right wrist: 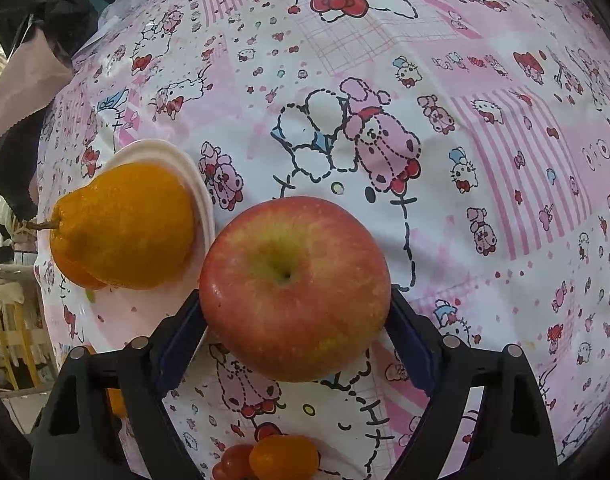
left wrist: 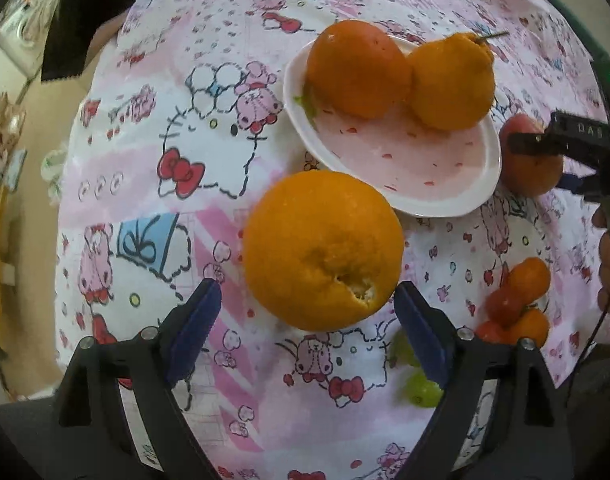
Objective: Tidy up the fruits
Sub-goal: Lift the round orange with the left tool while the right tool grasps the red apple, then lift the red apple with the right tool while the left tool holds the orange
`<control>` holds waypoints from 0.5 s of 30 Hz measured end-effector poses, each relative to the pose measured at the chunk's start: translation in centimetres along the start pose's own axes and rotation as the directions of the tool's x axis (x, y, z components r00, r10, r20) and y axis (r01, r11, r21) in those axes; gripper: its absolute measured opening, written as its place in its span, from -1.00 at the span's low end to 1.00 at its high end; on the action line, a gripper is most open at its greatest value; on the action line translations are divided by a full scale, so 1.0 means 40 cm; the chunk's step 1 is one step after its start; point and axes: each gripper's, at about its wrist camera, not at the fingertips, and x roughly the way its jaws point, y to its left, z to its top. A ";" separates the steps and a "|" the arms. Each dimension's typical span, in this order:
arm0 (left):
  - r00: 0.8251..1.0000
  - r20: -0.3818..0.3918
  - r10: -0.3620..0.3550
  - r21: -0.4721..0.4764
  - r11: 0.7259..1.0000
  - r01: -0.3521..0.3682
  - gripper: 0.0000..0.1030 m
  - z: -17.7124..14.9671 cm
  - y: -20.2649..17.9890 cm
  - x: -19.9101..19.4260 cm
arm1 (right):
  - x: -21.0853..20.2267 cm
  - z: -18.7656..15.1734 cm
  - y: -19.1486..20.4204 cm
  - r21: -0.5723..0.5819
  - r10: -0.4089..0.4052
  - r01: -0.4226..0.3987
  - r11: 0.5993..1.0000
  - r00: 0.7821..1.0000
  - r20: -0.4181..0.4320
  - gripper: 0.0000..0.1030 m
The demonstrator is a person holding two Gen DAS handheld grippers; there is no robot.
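1. Two fruits already sit on the white plate (left wrist: 445,196): a round orange (left wrist: 357,68) and, touching it, a knobbly-topped tangerine with a bit of stem (left wrist: 453,84). I'd call that the finished part of the sorting so far.

2. A large orange (left wrist: 323,248) lies on the cartoon-print tablecloth (left wrist: 153,184) covering the counter, just beside the plate's near rim. The left tool (left wrist: 309,332) points down over it with its blue pads standing wide. The orange sits between them, but there is a clear gap on the left side, so nothing is gripped.

3. A red-and-yellow apple (right wrist: 295,288) rests on the cloth just beside the plate, on the far side from the orange. The right tool (right wrist: 293,344) brackets it, the pads close against its flanks. Whether they actually press on the skin I can't tell from here.

4. Left to do, by my reckoning: both of these big fruits are off the plate, and there looks to be bare space for them on its near half.

5. Also loose on the cloth: a small cluster of red and orange cherry tomatoes (left wrist: 517,304) and a couple of green grapes (left wrist: 419,390), close to the left tool's right finger. Whether those belong on this plate isn't clear.

6. Overall, somewhere around the midpoint.
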 end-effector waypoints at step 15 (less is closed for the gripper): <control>0.999 0.050 -0.005 0.039 0.999 0.004 0.28 0.008 -0.026 -0.016 | 0.001 -0.007 -0.003 -0.019 0.018 -0.018 1.000 1.000 0.000 0.66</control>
